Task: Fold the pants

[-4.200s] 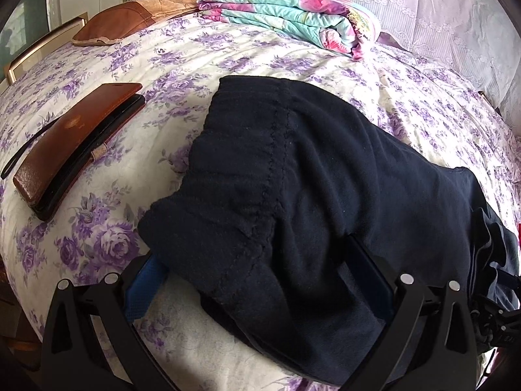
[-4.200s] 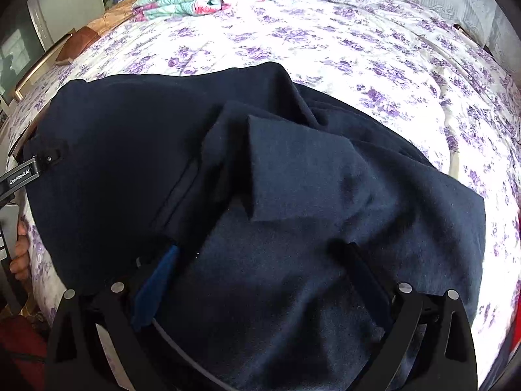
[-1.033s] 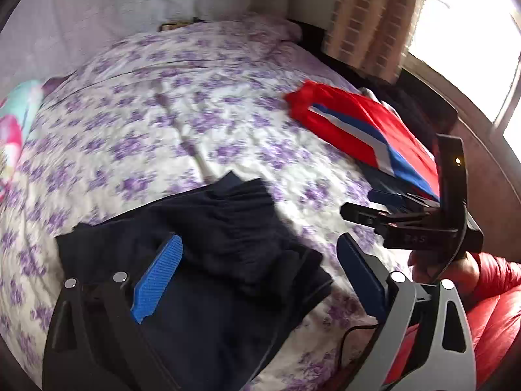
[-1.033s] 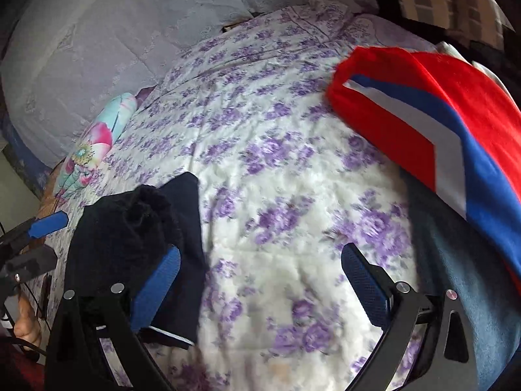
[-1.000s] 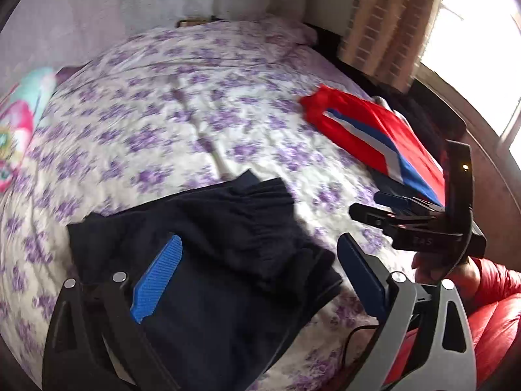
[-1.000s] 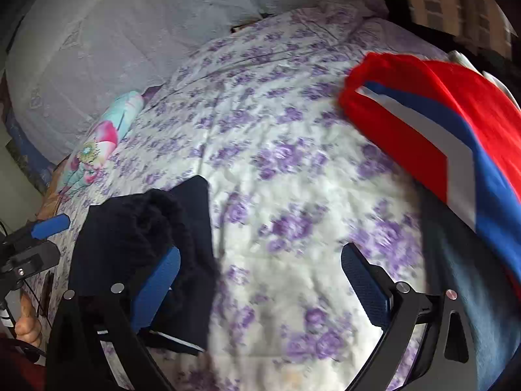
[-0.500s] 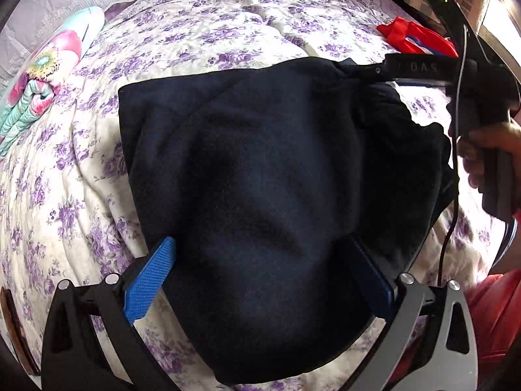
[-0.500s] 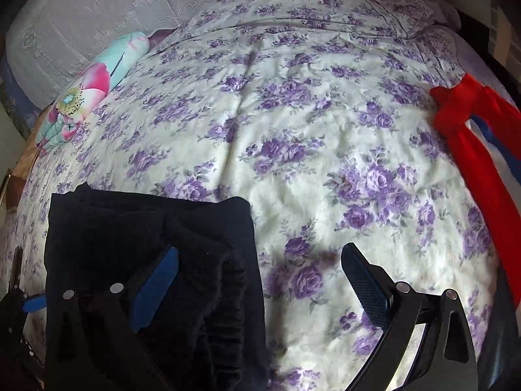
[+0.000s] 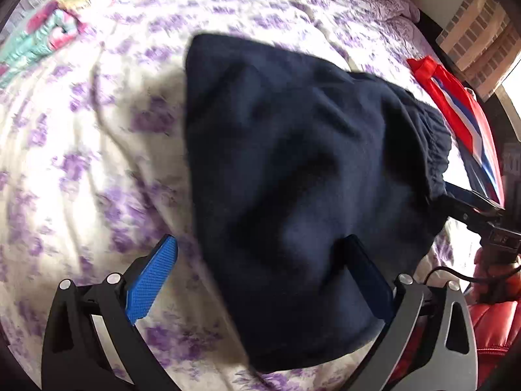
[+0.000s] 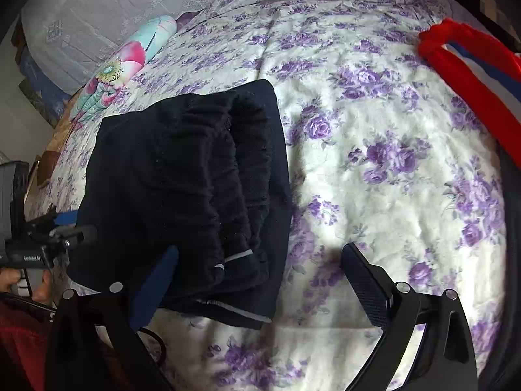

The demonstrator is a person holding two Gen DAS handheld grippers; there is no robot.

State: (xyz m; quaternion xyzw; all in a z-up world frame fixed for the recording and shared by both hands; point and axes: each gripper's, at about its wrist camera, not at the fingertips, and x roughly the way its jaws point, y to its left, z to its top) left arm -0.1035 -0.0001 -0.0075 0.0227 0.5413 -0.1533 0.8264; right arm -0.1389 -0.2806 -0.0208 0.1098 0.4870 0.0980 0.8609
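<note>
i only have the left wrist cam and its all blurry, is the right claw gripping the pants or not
Observer: No. The right wrist view shows the right claw wide open, with the pants lying loose on the bedspread and only partly between its fingers.
Operator: is the fold tidy on that side
Observer: Roughly. Several stacked layers show at the near edge, with the gathered waistband on top.
Operator: anything poking out
Observer: Two short white strips show at that near edge. I can't tell what they are.
</note>
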